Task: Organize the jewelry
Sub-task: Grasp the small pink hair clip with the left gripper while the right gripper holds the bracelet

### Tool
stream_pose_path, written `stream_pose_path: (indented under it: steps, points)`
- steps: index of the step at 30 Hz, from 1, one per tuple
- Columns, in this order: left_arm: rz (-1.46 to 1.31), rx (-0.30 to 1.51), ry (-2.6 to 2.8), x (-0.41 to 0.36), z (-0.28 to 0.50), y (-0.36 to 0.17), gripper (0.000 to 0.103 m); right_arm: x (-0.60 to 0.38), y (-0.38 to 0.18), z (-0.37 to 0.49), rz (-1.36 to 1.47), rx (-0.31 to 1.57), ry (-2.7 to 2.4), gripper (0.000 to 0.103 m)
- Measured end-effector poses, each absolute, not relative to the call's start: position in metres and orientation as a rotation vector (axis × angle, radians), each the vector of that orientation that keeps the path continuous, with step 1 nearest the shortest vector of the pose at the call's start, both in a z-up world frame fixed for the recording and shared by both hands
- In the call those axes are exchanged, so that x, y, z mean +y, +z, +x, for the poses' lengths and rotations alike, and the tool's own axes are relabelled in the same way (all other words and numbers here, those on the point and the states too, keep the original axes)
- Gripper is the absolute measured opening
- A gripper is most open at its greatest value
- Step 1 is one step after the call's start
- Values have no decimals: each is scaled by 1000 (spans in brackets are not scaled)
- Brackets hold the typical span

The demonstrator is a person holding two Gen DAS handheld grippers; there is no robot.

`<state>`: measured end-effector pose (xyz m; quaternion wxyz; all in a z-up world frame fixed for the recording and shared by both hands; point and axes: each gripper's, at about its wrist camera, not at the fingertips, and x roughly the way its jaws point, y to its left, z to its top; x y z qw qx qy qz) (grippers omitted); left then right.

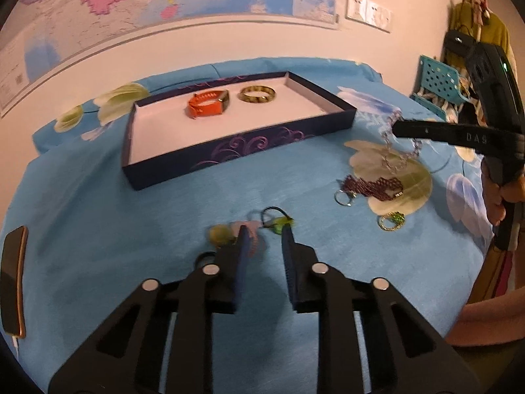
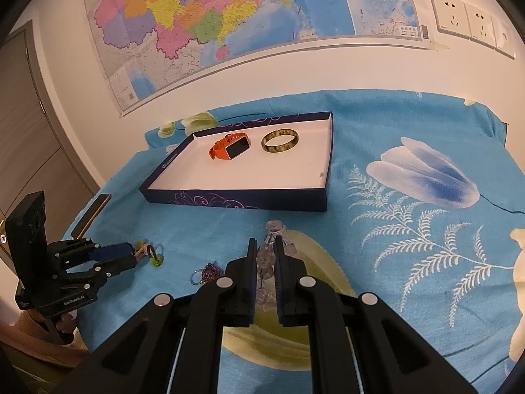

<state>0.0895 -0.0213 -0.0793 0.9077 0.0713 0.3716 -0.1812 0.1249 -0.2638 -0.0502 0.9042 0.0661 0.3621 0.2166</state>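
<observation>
Left wrist view: the left gripper [image 1: 264, 229] is spread, its fingers low over the blue cloth [image 1: 131, 229] and bracketing a small tangle of hair ties [image 1: 252, 226], a pink blur with a yellow-green bobble and a black loop; motion blur makes it hard to say whether the pads touch anything yet. To take it cleanly, I'd centre the knot between the pads, close gently, and lift straight up so the loop doesn't drag. At 12 o'clock sits the navy box tray [image 1: 229, 151] with an orange watch band [image 1: 205, 101] and a mottled bangle [image 1: 257, 94] inside. At 2 o'clock lie a dark red beaded bracelet [image 1: 374, 187], a silver ring [image 1: 343, 197] and a gold ring with a green stone [image 1: 392, 221]. The right gripper [image 1: 398, 128] hangs there with a clear bead strand dangling.

Right wrist view: the right gripper is pinching the clear bead bracelet [image 2: 267, 256], glassy, knobbly beads strung loosely. Tray at 12 o'clock; left gripper at 9 o'clock, low beside the hair ties. The strand will swing, so carry it slowly to the tray.
</observation>
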Motion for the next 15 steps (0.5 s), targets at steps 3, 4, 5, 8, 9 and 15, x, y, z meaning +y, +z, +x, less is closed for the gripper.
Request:
stream_pose_path:
  steps: [3,4,5,8,9,15]
  points:
    - [142,798,-351,-22,94,-85,16,-264,-50,125,139,746,451,8]
    - [134,804,-340,-21,96,-86,16,-263,-50,125,140,746,452,8]
    - [122,812,-331,-19,98,-87,16,-263,-50,125,141,745,454,8]
    - [109,817,-335,-17,101,-88,14,-262,-50,125,140,742,464,8]
    - [113,818,-331,-18,102,-88,11,-261,-49,125,140,739,469,8]
    - [63,806,-335,-13,105,-80,4,-258,-40,125,142,710,497,8]
